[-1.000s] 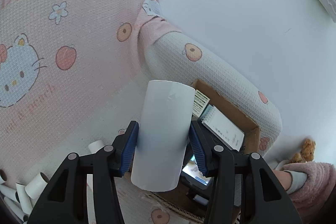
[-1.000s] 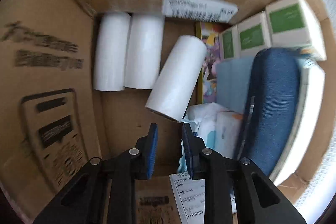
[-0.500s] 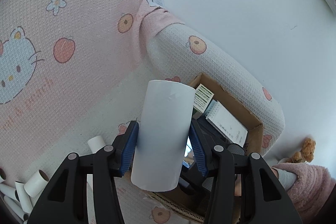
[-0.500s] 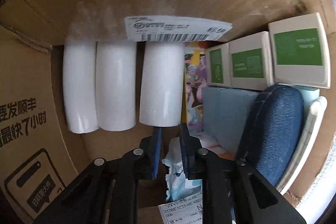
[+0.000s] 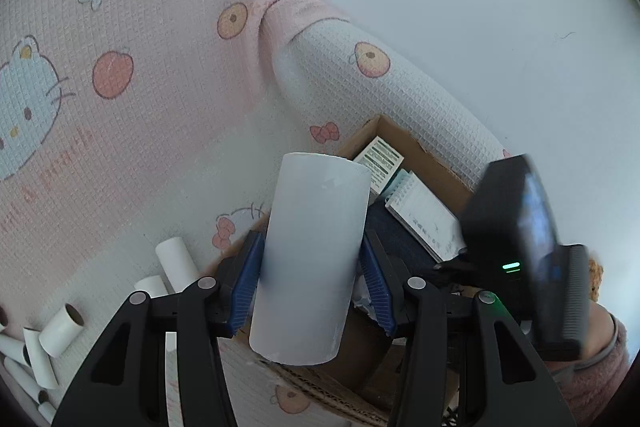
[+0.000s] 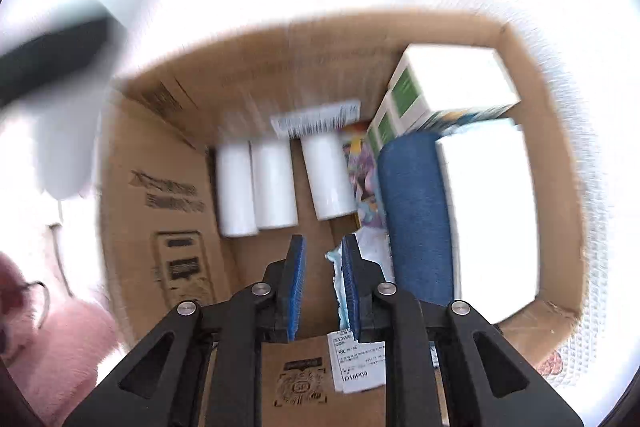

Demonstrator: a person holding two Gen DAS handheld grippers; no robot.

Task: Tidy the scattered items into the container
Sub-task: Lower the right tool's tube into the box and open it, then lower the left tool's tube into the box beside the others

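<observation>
Left wrist view first: our left gripper [image 5: 312,279] is pinching a white paper roll [image 5: 312,255] upright between its blue pads, held over the edge of the cardboard box [image 5: 424,151] on the pink couch cover [image 5: 140,107]. More loose tubes [image 5: 60,327] lie at lower left. Over the box, our right gripper [image 6: 322,283] has its jaws pressed nearly together with nothing in them, above three rolls [image 6: 276,183] lying side by side on the box floor.

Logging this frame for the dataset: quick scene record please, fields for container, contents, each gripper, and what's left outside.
container: cardboard box, open top
contents: three white rolls side by side, blue bundle, green-labelled boxes
left gripper: shut on white roll
right gripper: shut, empty, above box
outside: loose tubes on cover
</observation>
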